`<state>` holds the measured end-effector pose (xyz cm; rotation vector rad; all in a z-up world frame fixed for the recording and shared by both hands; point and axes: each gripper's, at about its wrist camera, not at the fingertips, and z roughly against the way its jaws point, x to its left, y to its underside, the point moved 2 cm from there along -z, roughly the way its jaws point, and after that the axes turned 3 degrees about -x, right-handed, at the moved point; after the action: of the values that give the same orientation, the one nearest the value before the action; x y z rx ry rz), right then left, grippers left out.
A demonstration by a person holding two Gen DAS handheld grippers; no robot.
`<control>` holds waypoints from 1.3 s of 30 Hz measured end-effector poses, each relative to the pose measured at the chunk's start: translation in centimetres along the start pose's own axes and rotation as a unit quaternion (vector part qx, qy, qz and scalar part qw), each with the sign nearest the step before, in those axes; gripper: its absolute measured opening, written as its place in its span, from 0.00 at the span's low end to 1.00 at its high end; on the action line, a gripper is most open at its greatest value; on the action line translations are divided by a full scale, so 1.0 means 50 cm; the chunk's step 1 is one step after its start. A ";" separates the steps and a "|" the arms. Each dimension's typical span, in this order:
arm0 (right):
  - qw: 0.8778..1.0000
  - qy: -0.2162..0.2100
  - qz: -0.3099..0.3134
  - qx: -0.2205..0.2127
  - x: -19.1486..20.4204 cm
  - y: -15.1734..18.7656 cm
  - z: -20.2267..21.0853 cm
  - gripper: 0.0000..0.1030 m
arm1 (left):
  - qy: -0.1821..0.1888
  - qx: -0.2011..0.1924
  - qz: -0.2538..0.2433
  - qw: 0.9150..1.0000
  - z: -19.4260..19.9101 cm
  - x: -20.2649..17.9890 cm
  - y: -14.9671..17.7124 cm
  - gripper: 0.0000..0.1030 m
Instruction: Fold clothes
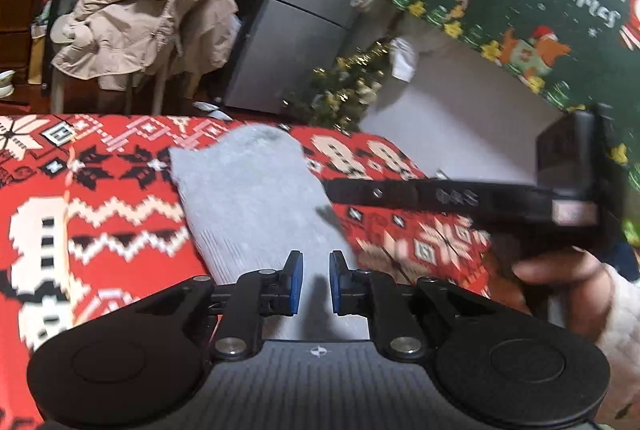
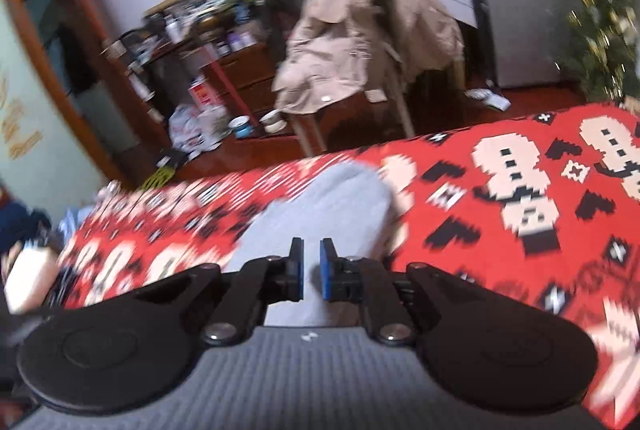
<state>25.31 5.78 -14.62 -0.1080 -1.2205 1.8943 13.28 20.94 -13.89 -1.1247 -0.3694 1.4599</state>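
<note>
Soft indoor light, heavy motion blur, fisheye-bent edges, dim corners

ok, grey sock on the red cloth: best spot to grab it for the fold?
Probably the ribbed cuff end of the grey sock, nearest the left hand-held gripper. It lies flat on the red cloth with its rounded toe pointing away, so come in low from the near side and pinch the cuff edge.

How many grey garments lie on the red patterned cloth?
1. A single grey garment lies on the red patterned cloth, stretching away from just ahead of both grippers; the right wrist view shows the same one. Its near end is hidden.
</note>
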 end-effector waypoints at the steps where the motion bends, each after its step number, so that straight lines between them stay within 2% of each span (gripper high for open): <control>1: 1.000 -0.003 0.001 0.000 0.015 0.016 0.021 0.09 | 0.001 0.003 -0.003 1.000 0.005 -0.004 0.010 0.12; 4: 1.000 -0.003 0.000 0.007 0.051 0.066 0.071 0.07 | -0.001 0.011 -0.010 1.000 0.019 -0.016 0.039 0.11; 11: 0.997 0.041 0.053 0.044 0.089 0.181 0.104 0.07 | -0.048 0.028 -0.062 0.997 0.032 -0.034 0.098 0.11; 18: 0.997 0.051 0.044 0.044 0.084 0.189 0.130 0.08 | -0.056 0.033 -0.053 0.996 0.053 -0.031 0.114 0.11; 23: 0.997 0.027 0.066 0.024 0.120 0.170 0.140 0.08 | -0.050 -0.001 -0.037 0.998 0.078 -0.034 0.100 0.11; 26: 0.996 0.020 0.077 0.031 0.138 0.169 0.122 0.08 | -0.063 0.016 -0.028 0.998 0.059 -0.020 0.106 0.11; 31: 0.996 0.023 0.067 0.052 0.118 0.186 0.106 0.07 | -0.061 0.024 0.021 0.998 0.071 0.016 0.112 0.12; 33: 0.998 0.019 0.033 0.040 0.093 0.166 0.114 0.11 | -0.061 0.012 0.048 0.997 0.085 0.033 0.103 0.18; 34: 0.999 0.018 0.014 0.034 0.079 0.155 0.117 0.12 | -0.058 0.005 0.067 0.996 0.088 0.043 0.094 0.27; 35: 0.999 0.017 -0.005 0.027 0.065 0.143 0.120 0.15 | -0.053 -0.003 0.093 0.994 0.088 0.057 0.083 0.33; 36: 0.999 0.016 -0.024 0.020 0.051 0.131 0.123 0.23 | -0.051 -0.009 0.120 0.991 0.083 0.072 0.071 0.34; 39: 0.996 0.011 -0.090 0.004 -0.001 0.092 0.109 0.30 | -0.046 -0.021 0.191 0.980 0.057 0.116 0.034 0.36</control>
<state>19.90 1.20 -15.39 -0.0135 -1.1671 1.7366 10.98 26.76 -16.24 -1.2099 -0.2576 1.8536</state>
